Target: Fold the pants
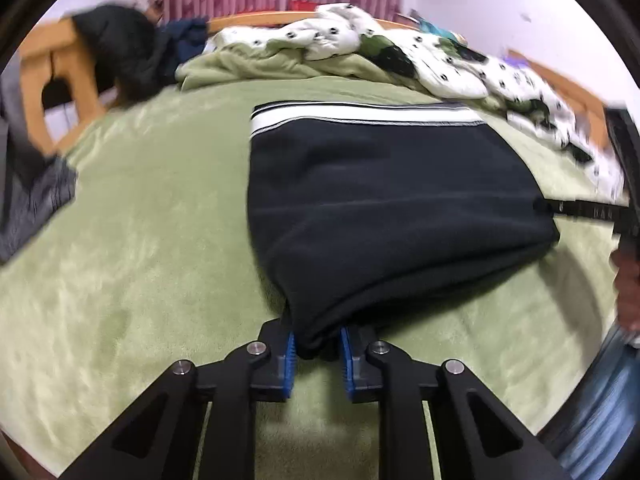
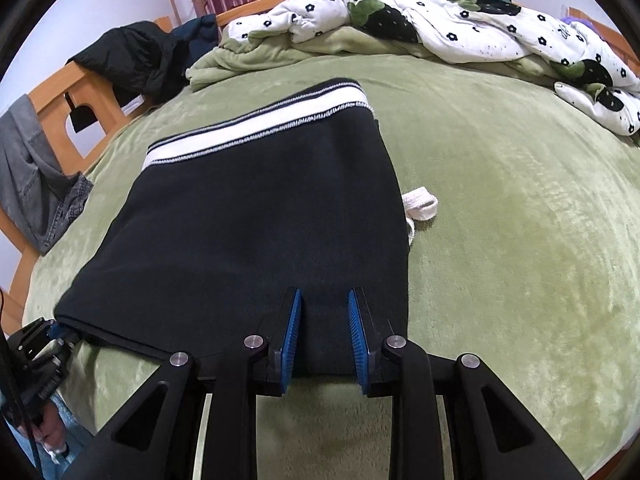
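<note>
Black pants (image 1: 392, 208) lie folded on the green bed, their white striped waistband (image 1: 360, 114) at the far end. My left gripper (image 1: 318, 340) is shut on the near left corner, a bunch of black cloth pinched between its blue pads. In the right wrist view my right gripper (image 2: 325, 320) is shut on the near edge of the pants (image 2: 248, 216), cloth filling the gap between its pads. A white drawstring (image 2: 420, 204) pokes out at the right side. The right gripper (image 1: 560, 206) also shows at the pants' right corner, and the left gripper (image 2: 60, 332) at the lower left.
A green plush blanket (image 1: 140, 240) covers the bed. A crumpled flowered quilt (image 2: 460, 28) lies along the far side. A dark jacket (image 2: 132, 60) and grey jeans (image 2: 32, 176) hang over the wooden bed frame at the left. A person's hand (image 1: 628, 292) holds the right gripper.
</note>
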